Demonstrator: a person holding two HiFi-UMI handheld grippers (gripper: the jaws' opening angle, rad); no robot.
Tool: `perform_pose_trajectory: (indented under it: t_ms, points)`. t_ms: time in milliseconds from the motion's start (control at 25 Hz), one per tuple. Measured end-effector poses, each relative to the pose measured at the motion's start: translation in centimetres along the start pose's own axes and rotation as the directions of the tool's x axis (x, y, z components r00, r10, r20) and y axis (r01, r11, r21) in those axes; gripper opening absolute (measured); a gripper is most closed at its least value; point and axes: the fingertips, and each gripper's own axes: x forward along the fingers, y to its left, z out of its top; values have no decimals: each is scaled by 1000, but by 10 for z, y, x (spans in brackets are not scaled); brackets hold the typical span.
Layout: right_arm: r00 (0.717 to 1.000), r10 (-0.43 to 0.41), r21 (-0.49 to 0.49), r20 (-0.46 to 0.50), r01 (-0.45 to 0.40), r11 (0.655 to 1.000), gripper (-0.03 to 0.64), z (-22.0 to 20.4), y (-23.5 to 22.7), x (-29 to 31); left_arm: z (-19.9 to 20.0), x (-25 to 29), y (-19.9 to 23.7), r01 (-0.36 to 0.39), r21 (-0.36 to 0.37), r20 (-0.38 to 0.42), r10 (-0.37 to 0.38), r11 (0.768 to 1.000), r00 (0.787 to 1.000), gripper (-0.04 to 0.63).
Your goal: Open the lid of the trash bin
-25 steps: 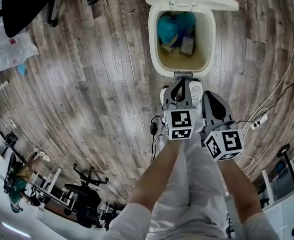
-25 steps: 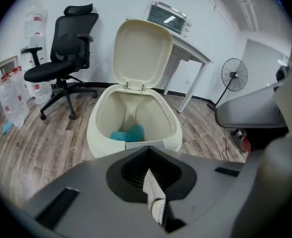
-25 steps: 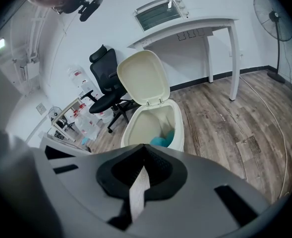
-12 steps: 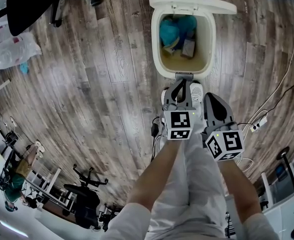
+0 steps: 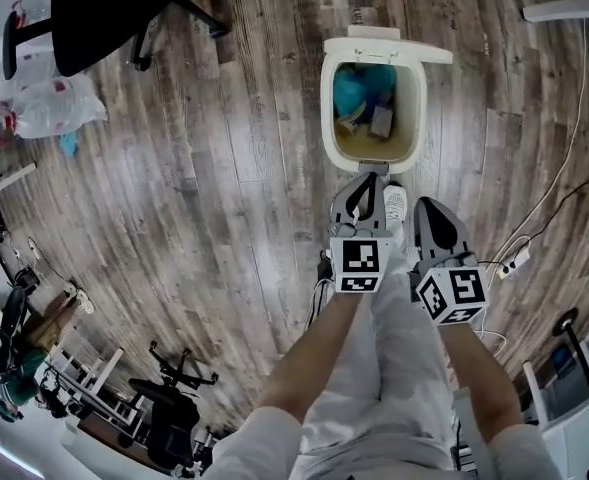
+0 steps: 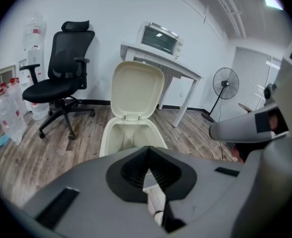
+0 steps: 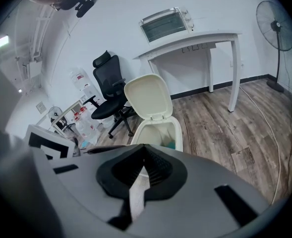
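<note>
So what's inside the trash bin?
The trash bin is open, lid up. Inside show a teal bundle and a small grey box-like piece; whatever lies beneath them is covered.

The items [image 5: 359, 93] inside the trash bin [image 5: 327, 118] are too small to identify.

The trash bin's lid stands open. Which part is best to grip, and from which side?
Probably the free top edge of the lid, coming from the front, over the trash bin. The lid stands nearly upright on hinges at the back rim, so that thin edge is free for a jaw on each face.
</note>
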Motion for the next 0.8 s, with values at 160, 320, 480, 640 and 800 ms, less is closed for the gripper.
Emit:
perform_pose_trajectory:
  t_ms: [160, 320, 480, 640, 800]
  points:
    - [1000, -5, -9, 28, 5, 1000, 15, 34, 15, -26, 47, -35, 6, -16, 15, 81, 14, 1000, 997, 2]
    - [998, 2, -23, 67, -1, 1000, 15, 73, 34, -58, 103, -78, 8, -26, 31, 167, 20, 999, 986, 2]
    - [992, 8, -40, 125, -3, 999, 15, 114, 53, -90, 160, -123, 6, -34, 50, 252, 21, 998, 968, 2]
    - [986, 22, -75, 166, -9, 997, 15, 151, 79, -126, 211, -172, 3, -37, 67, 317, 14, 997, 948, 2]
    - [978, 37, -103, 204, -16, 995, 15, 189, 96, -166, 251, -217, -5, -38, 84, 350, 6, 996, 937, 2]
